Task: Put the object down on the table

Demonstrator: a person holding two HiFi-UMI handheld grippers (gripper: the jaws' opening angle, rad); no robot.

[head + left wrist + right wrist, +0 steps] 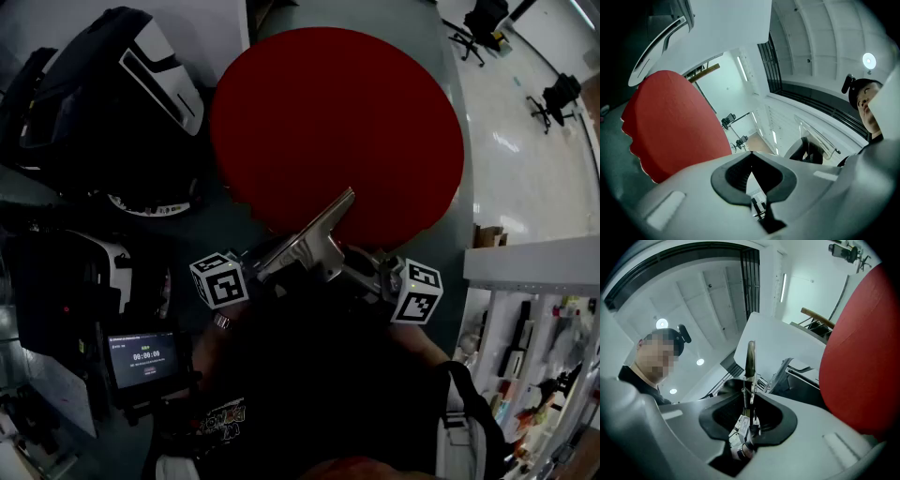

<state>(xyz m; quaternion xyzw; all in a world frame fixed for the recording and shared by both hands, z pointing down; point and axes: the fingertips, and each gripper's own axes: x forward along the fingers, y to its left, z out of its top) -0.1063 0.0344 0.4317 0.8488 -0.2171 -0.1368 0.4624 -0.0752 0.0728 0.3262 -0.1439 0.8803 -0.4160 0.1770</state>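
Observation:
A silver metal tool (317, 236) with a small spring sticks up between my two grippers, close under the head camera. In the right gripper view the tool (750, 363) stands upright in the slot of my right gripper (750, 380), whose jaws hold its lower end. My right gripper (367, 270) and left gripper (266, 266) are side by side near the person's body, both pointing up. The left gripper (751, 157) has its jaw tips together with nothing between them. A round red top (337, 122) lies beyond them; the red top (670, 122) also fills the left of the left gripper view.
A black-and-white machine (122, 84) sits at the upper left. A small screen with a timer (142, 358) is at the lower left. Office chairs (487, 23) stand far off at the top right, and white shelves (534, 347) at the right.

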